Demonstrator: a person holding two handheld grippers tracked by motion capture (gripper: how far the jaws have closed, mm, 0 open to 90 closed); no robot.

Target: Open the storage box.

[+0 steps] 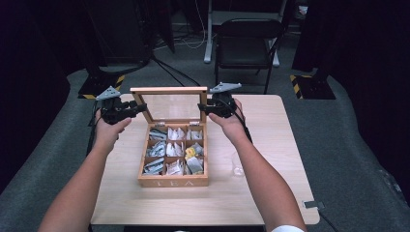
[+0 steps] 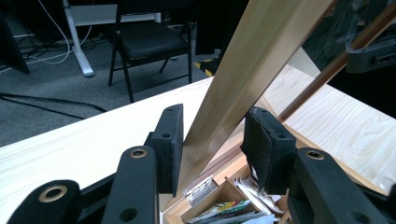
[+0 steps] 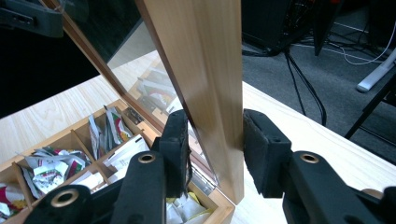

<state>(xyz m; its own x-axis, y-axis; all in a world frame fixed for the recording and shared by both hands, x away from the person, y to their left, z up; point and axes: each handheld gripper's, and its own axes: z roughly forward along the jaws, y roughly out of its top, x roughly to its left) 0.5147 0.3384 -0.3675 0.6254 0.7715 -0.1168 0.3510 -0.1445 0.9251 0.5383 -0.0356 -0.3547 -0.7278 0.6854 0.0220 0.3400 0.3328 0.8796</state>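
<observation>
Grippers, left (image 1: 137, 109) and right (image 1: 205, 108), each clamped a side edge of the tea box's (image 1: 173, 181) upright glass lid (image 1: 172, 107); uneven pulling could twist its hinges.

Your upright glass lid (image 1: 170, 105) blocks reach from frame top into the tea box (image 1: 173, 181); bare table (image 1: 270, 125) right and left offers passage, save the clear cup (image 1: 237, 164) lower right.

Legible text: "TEA" on front wall of wooden tea box (image 1: 173, 182). Tea-bag print too small to read.
</observation>
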